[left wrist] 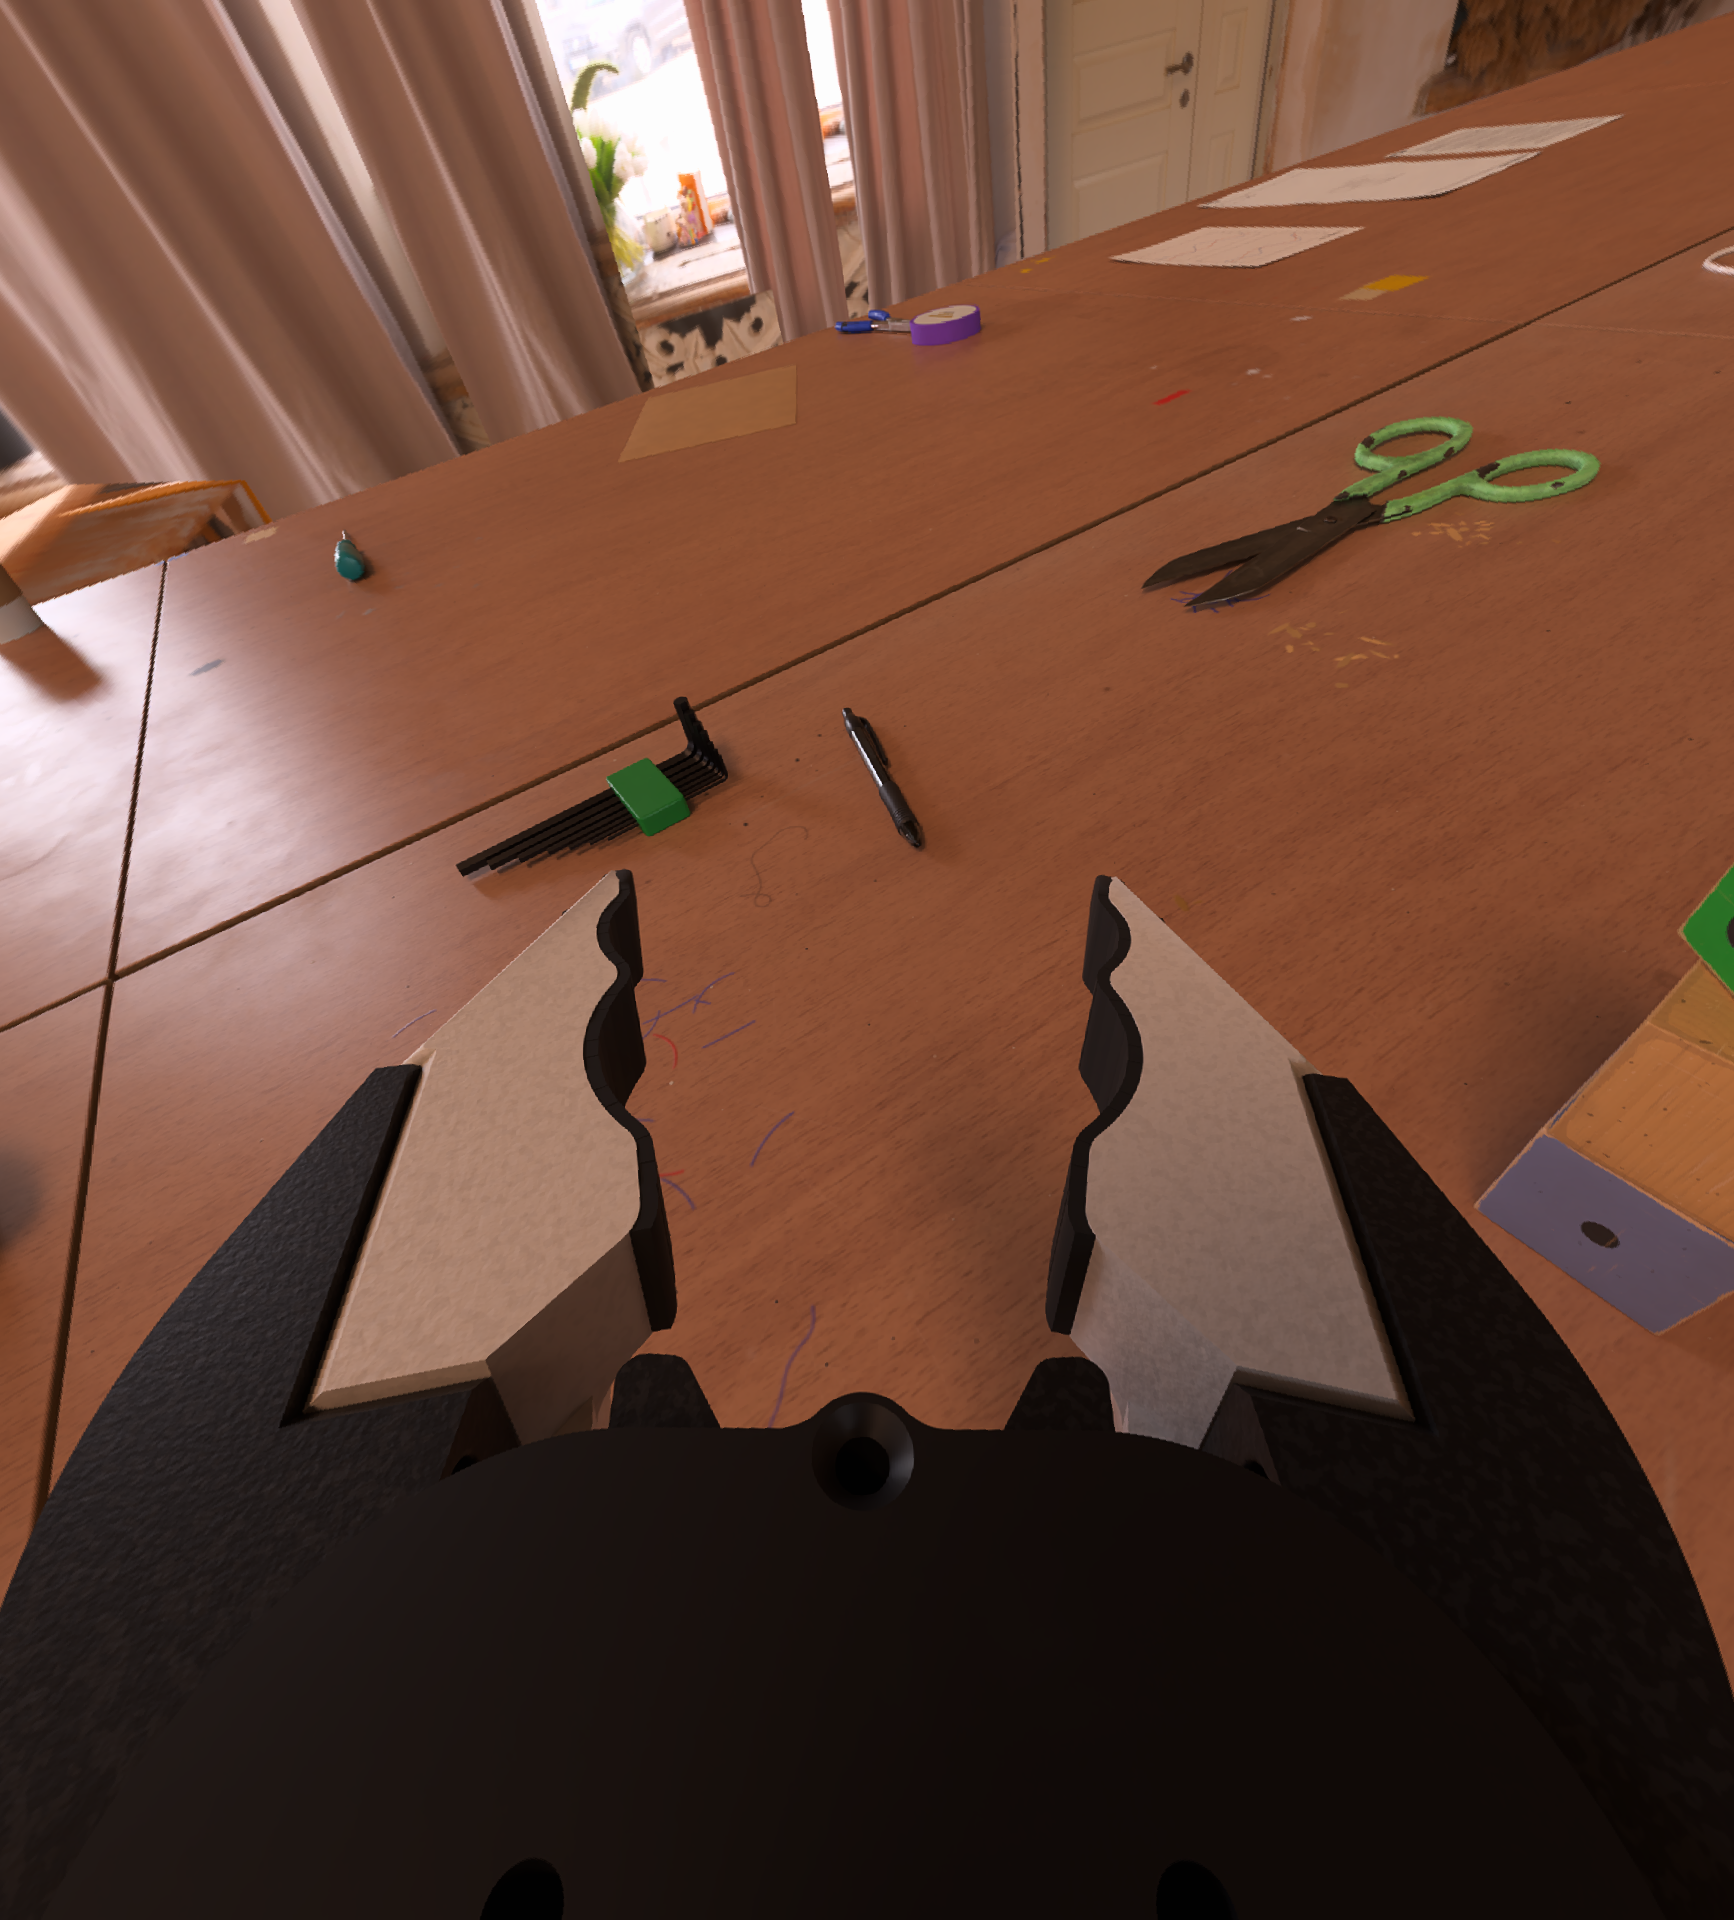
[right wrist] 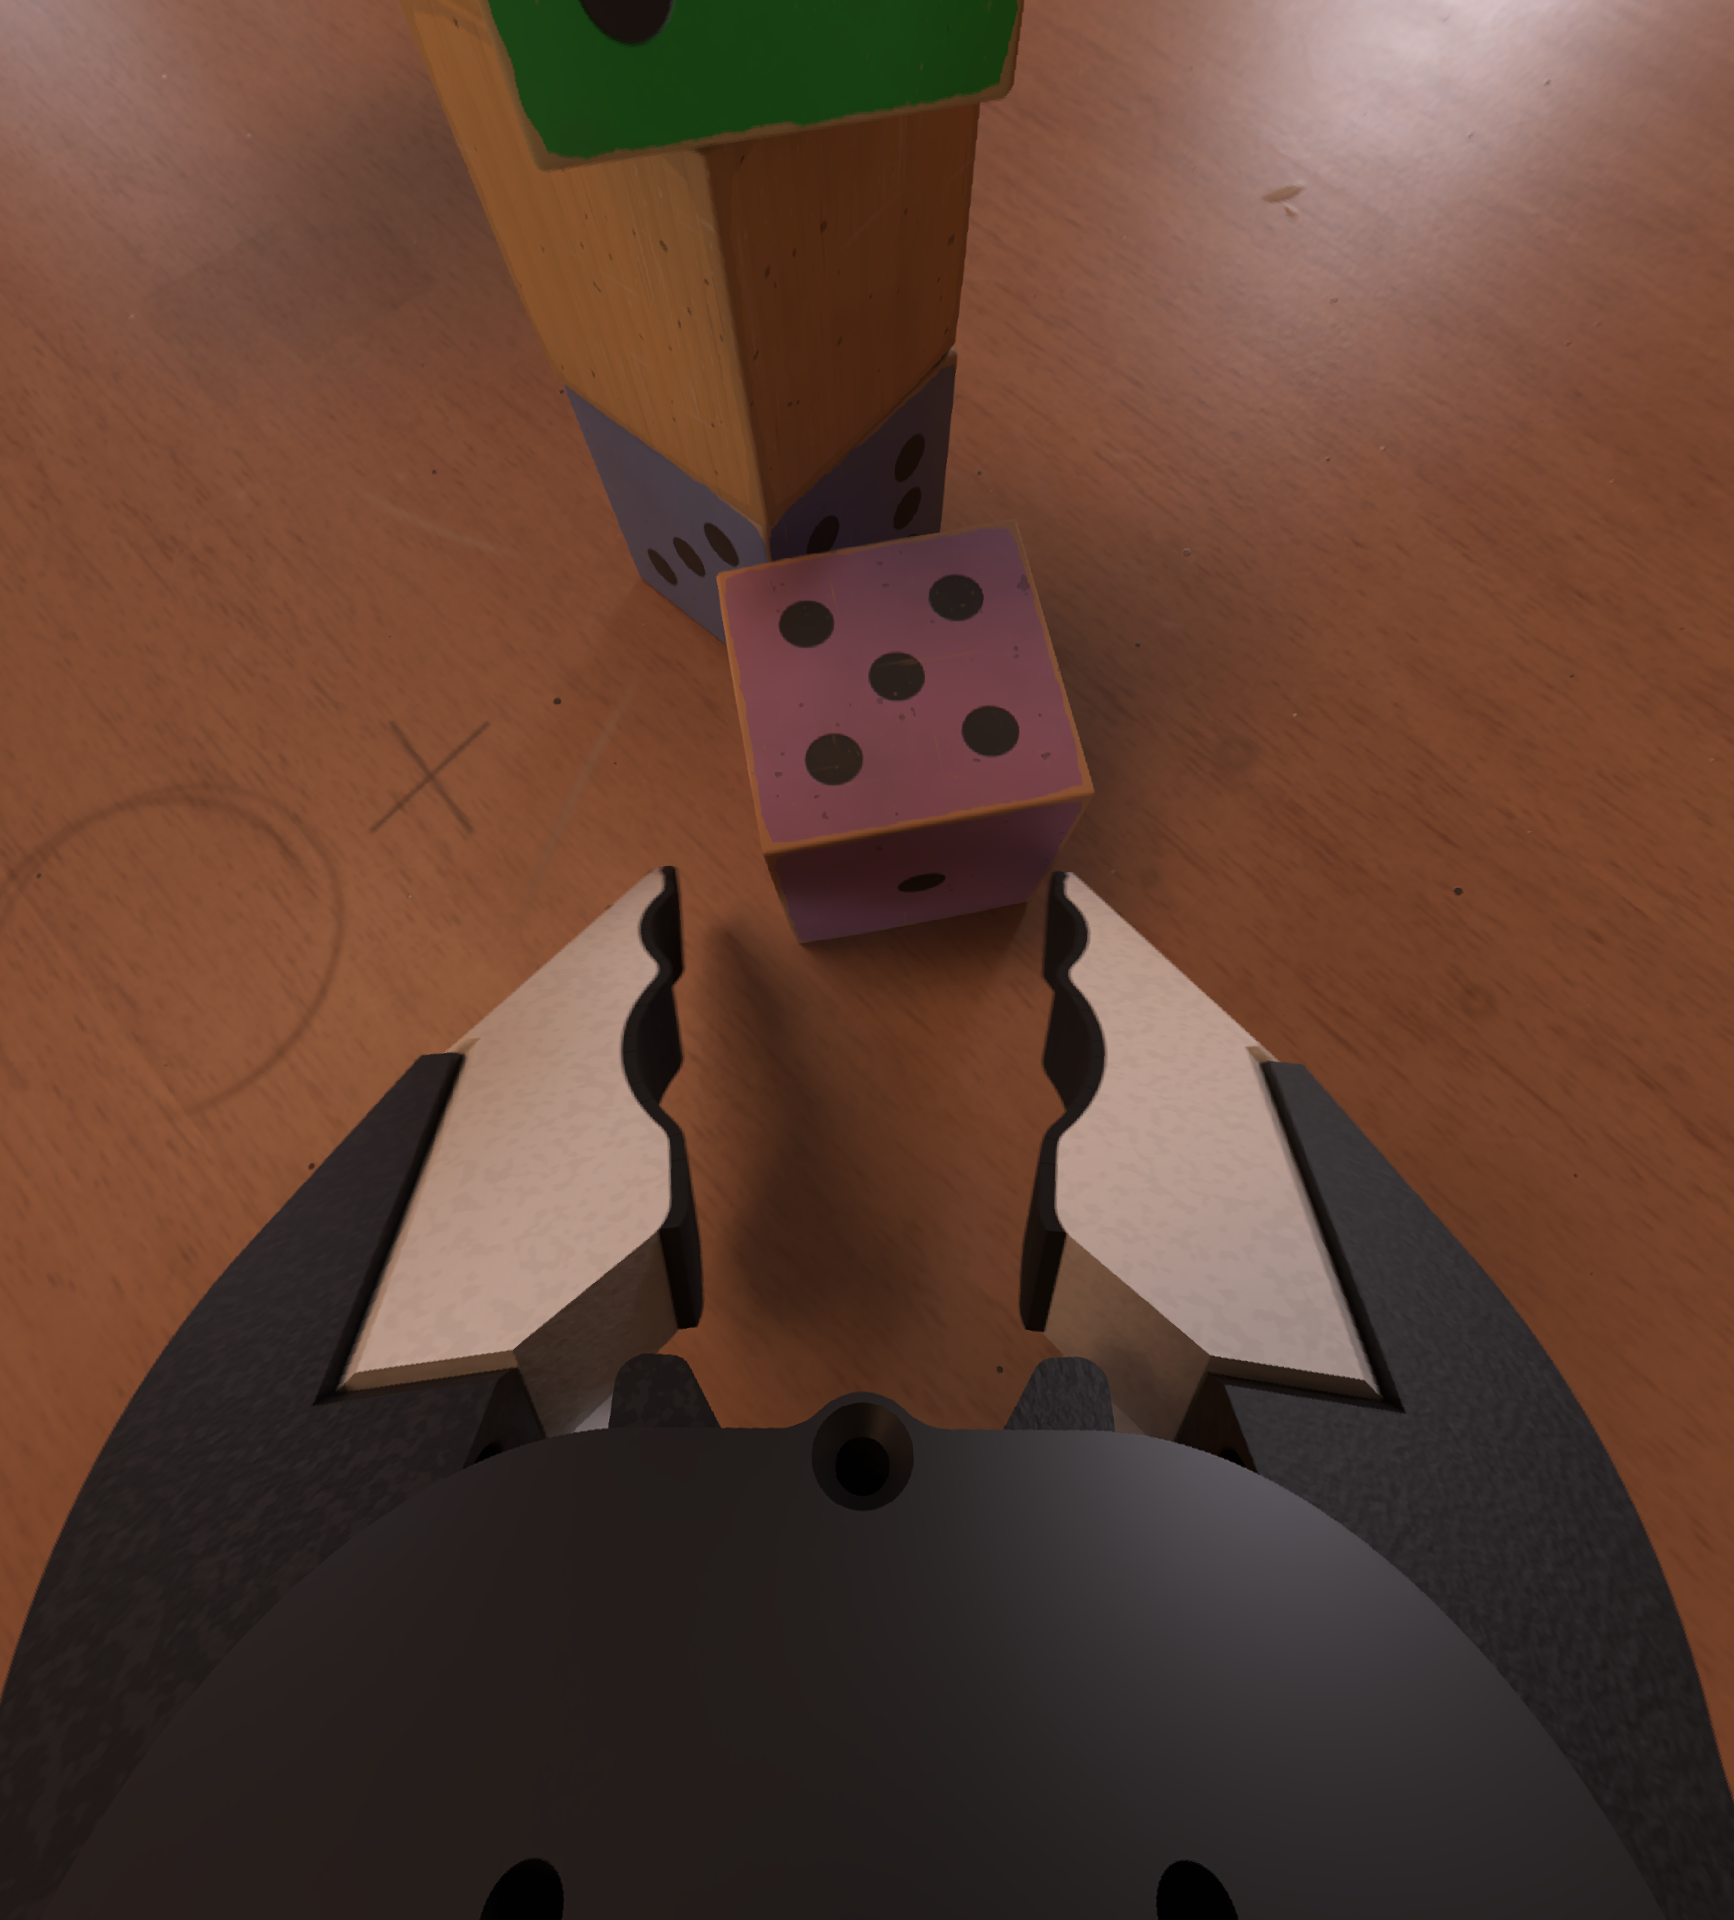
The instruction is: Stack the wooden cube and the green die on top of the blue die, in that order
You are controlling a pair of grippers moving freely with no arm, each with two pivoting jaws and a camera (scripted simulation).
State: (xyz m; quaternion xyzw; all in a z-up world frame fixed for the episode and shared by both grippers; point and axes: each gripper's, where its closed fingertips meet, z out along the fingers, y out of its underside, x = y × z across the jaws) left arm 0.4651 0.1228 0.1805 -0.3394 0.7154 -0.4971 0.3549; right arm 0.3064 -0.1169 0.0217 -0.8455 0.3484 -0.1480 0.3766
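Brown desk [right wrist: 1465, 623]: stack done, green die [right wrist: 769, 73] on wooden cube [right wrist: 738, 312] on blue die [right wrist: 665, 499], dead ahead of my right tool [right wrist: 863, 883]. Purple die [right wrist: 904, 717] between. Both tools, left tool [left wrist: 863, 883] too, gape empty.

Brown wooden table [left wrist: 946, 582] spans foreground. Beige curtains [left wrist: 219, 260] at 11 o'clock, daylit window [left wrist: 624, 125] at 12, pale panelled door [left wrist: 1143, 104] at 1.

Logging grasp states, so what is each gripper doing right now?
Left gripper: open, holding nothing.
Right gripper: open, holding nothing.
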